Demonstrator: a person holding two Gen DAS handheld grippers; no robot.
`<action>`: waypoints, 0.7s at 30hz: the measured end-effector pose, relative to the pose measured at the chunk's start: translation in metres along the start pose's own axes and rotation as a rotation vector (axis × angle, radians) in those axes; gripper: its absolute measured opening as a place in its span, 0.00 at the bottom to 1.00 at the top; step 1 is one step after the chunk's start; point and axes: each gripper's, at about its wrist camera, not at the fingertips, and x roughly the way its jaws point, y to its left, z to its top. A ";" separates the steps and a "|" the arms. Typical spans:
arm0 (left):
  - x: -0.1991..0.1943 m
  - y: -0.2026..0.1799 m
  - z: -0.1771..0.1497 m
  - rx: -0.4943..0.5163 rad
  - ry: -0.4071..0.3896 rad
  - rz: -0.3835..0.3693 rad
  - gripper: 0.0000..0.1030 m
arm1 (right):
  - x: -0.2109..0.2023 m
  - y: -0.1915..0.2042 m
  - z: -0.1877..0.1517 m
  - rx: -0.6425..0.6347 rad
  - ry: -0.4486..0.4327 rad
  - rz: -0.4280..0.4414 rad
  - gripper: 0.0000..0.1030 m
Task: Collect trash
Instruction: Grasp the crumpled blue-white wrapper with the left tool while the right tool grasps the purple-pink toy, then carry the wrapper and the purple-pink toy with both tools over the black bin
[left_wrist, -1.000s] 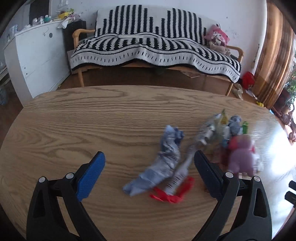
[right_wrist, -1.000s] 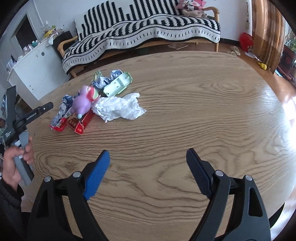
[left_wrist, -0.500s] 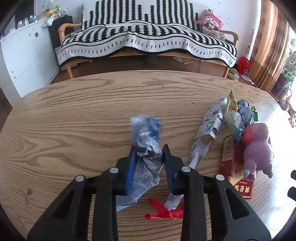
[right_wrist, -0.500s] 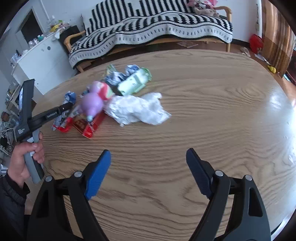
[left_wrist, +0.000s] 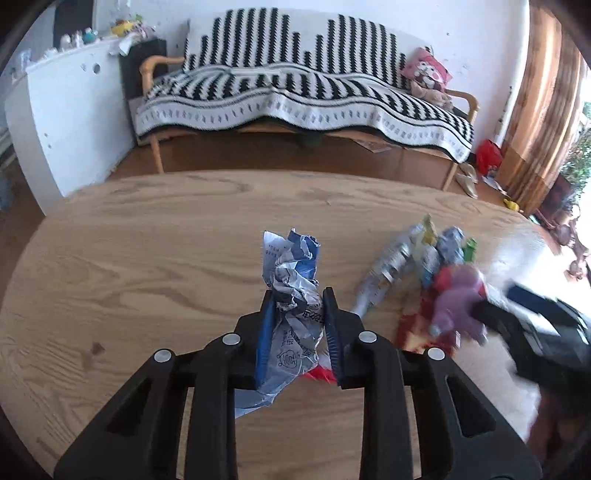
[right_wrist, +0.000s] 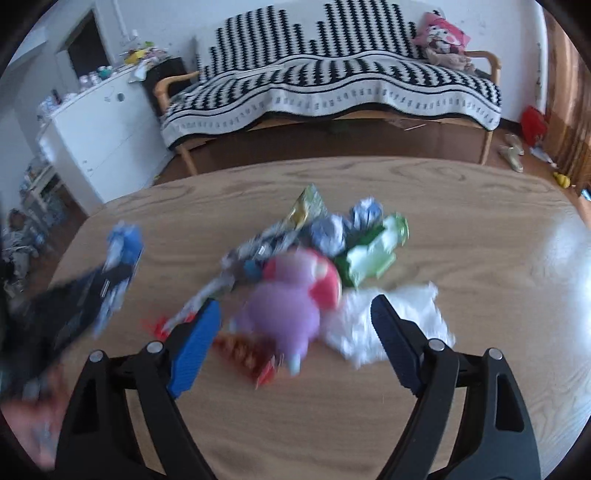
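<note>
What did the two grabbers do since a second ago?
The left gripper closed on the crumpled blue wrapper that lay on the table. The right gripper, open, swung over to the trash pile and now frames the purple toy. The pile stayed put.

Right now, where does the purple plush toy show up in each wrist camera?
Left wrist view: the purple plush toy sits right of centre, blurred, beside the right gripper.
Right wrist view: it lies at centre, between that gripper's open fingers.
Shared landmark: the striped sofa blanket behind the table.
</note>
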 end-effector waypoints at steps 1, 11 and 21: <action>0.000 0.000 -0.002 0.005 0.004 -0.002 0.25 | 0.007 0.000 0.004 0.003 0.012 -0.009 0.78; 0.003 0.000 -0.004 0.026 0.012 0.011 0.25 | 0.017 0.011 0.005 -0.010 0.006 0.006 0.44; -0.027 -0.034 -0.008 0.054 -0.031 -0.053 0.25 | -0.085 -0.023 -0.013 0.048 -0.143 0.051 0.42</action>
